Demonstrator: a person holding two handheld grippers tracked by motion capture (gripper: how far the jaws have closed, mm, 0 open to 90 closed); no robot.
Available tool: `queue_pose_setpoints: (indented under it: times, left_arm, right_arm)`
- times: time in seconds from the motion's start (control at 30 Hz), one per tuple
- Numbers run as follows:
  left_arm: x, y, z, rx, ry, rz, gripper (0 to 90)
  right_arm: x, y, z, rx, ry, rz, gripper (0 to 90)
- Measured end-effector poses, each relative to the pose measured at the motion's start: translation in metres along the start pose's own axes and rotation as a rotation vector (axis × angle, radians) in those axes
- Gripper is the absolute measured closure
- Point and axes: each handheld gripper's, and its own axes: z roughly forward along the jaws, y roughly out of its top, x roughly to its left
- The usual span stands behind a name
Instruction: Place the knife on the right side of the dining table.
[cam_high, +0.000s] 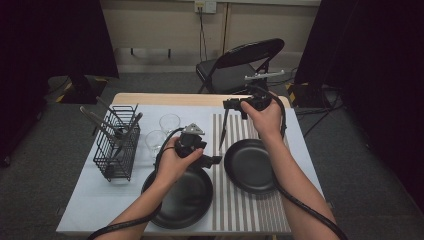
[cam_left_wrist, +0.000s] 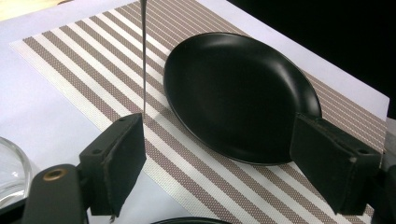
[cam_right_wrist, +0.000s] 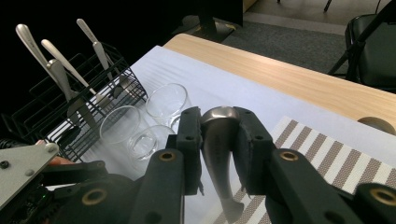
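The right gripper (cam_right_wrist: 218, 154) is clamped on the handle end of one piece of cutlery (cam_right_wrist: 219, 154), and in the high view this piece hangs down from the gripper (cam_high: 231, 105) with its tip (cam_high: 220, 145) just above the striped placemat (cam_high: 250, 210), to the left of a black plate (cam_high: 250, 167). I cannot tell whether it is a knife or something else. The left gripper (cam_high: 214, 160) has its two jaws wide apart with nothing between them; it is over the edge of the second black plate (cam_high: 182, 200), which lies on the white table cover (cam_high: 80, 200). So there are two black plates. Two clear glasses (cam_high: 162, 132) show in the high view, but the right gripper view shows three glasses (cam_right_wrist: 140, 126) standing close together. Beside them stands one black wire basket (cam_high: 117, 150), and in the right gripper view I count four utensil handles (cam_right_wrist: 56, 70) leaning in it.
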Motion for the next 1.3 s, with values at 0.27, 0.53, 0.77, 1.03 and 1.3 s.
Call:
queue_pose_setpoints:
  times: [0.27,0.53,0.77,1.03,1.3]
  left_arm:
    - [0.002,-0.003,0.001,0.011,-0.005,0.003,18.1]
    - [0.004,-0.01,0.002,0.019,-0.009,-0.005,18.2]
    - [0.005,-0.013,0.001,0.02,-0.008,-0.007,18.2]
    - [0.005,-0.014,0.002,0.026,-0.011,-0.001,18.2]
    - [0.006,-0.015,0.004,0.023,-0.013,-0.013,18.2]
  right_arm:
    - [-0.007,0.002,0.003,-0.005,-0.013,0.007,73.7]
    - [-0.012,0.003,0.008,-0.009,-0.024,0.013,73.6]
    - [-0.015,0.005,0.012,-0.008,-0.035,0.01,73.6]
    - [-0.019,0.008,0.014,-0.016,-0.047,0.01,73.6]
    - [-0.024,0.008,0.021,-0.018,-0.042,0.028,73.6]
